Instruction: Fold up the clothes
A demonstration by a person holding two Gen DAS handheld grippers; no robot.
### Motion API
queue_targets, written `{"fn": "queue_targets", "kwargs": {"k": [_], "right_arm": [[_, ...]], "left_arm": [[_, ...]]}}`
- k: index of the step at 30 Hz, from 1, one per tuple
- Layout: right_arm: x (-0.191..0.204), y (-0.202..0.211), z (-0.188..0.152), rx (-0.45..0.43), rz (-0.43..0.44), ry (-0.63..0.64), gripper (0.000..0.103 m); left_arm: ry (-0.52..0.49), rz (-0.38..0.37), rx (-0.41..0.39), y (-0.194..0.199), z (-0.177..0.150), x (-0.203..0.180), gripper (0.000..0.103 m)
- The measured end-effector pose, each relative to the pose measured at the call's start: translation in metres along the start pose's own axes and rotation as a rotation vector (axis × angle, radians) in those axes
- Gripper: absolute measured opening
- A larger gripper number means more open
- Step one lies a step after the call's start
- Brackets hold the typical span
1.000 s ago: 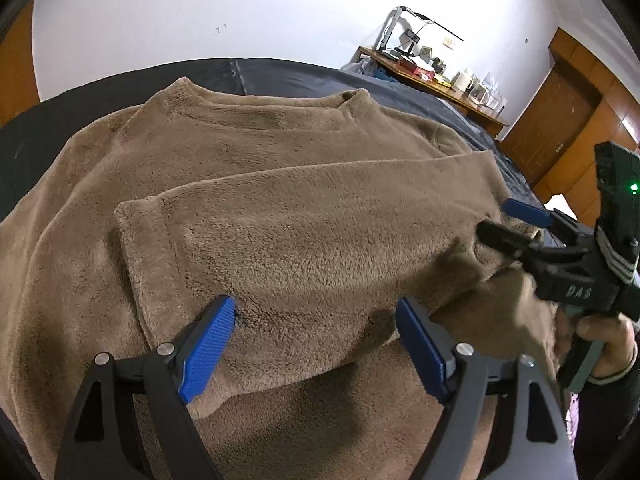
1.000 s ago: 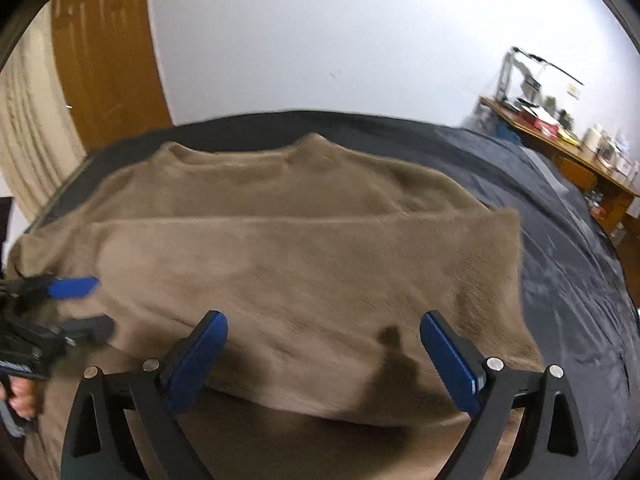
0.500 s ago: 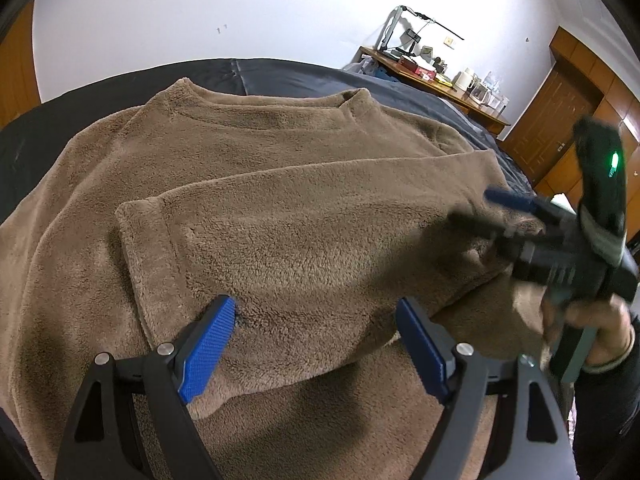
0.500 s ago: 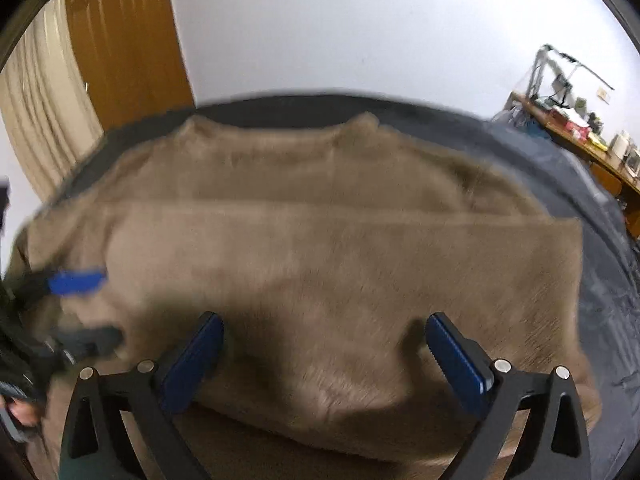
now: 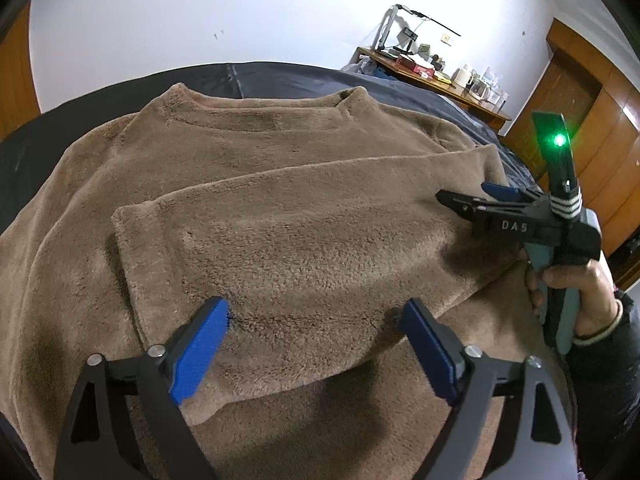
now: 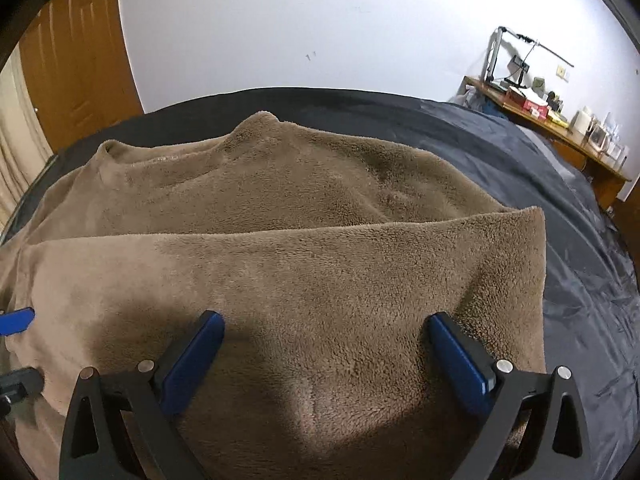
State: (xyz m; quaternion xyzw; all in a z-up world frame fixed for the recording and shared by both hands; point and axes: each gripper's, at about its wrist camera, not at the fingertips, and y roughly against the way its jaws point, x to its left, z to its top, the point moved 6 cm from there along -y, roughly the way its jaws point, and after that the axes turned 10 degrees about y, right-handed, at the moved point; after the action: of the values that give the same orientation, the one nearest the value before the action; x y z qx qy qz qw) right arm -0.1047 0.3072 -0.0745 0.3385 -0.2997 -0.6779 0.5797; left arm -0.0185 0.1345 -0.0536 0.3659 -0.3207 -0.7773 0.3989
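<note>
1. Because my left gripper was opening over the folded sleeve with nothing pinched between its pads, I judged the first risk to be that thick fleece clinging to a pad and lifting as I drew away, which would spoil the fold.
2. My right gripper stood spread wide and empty, low over the same sleeve near the sweater's right side; pushing it lower could have shoved the pile into a ridge.
3. A one-layer grab looked likely too, since the plush sweater was bulky and the jaws might have closed on the sleeve alone.
4. The dark sheet looked slick, so I thought a sideways tug might slide the whole garment toward the bed's right edge.
5. The sweater lay flat across the middle of the bed, collar toward the far edge by the wall, one sleeve folded across its chest.
6. The sleeve's cuff end lay just ahead of my left gripper, its near edge under both grippers' fingers.
</note>
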Motion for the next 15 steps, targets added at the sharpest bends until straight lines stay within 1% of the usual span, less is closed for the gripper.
{"fn": "queue_targets", "kwargs": {"k": [2, 3, 5, 7, 11, 13, 15], "right_arm": [[-0.002, 0.0, 0.0, -0.001, 0.005, -0.004, 0.103], [-0.003, -0.001, 0.0, -0.001, 0.006, -0.004, 0.103], [-0.006, 0.0, -0.001, -0.002, 0.007, -0.005, 0.103], [-0.009, 0.002, -0.003, -0.003, 0.008, -0.006, 0.103], [-0.011, 0.003, -0.003, -0.003, 0.009, -0.007, 0.103], [-0.011, 0.003, -0.002, -0.003, 0.009, -0.007, 0.103], [-0.011, 0.004, -0.002, -0.003, 0.009, -0.008, 0.103]], "left_arm": [[-0.032, 0.017, -0.007, -0.003, -0.002, -0.004, 0.101], [-0.052, 0.033, -0.01, -0.005, -0.004, -0.007, 0.102], [-0.093, 0.077, -0.015, -0.008, -0.007, -0.012, 0.102], [-0.104, 0.093, -0.015, -0.009, -0.008, -0.013, 0.102], [-0.071, 0.07, -0.021, -0.005, -0.006, -0.007, 0.102], [-0.044, 0.092, -0.032, 0.002, -0.005, -0.003, 0.102], [-0.021, 0.128, -0.071, 0.019, -0.007, 0.001, 0.102]]}}
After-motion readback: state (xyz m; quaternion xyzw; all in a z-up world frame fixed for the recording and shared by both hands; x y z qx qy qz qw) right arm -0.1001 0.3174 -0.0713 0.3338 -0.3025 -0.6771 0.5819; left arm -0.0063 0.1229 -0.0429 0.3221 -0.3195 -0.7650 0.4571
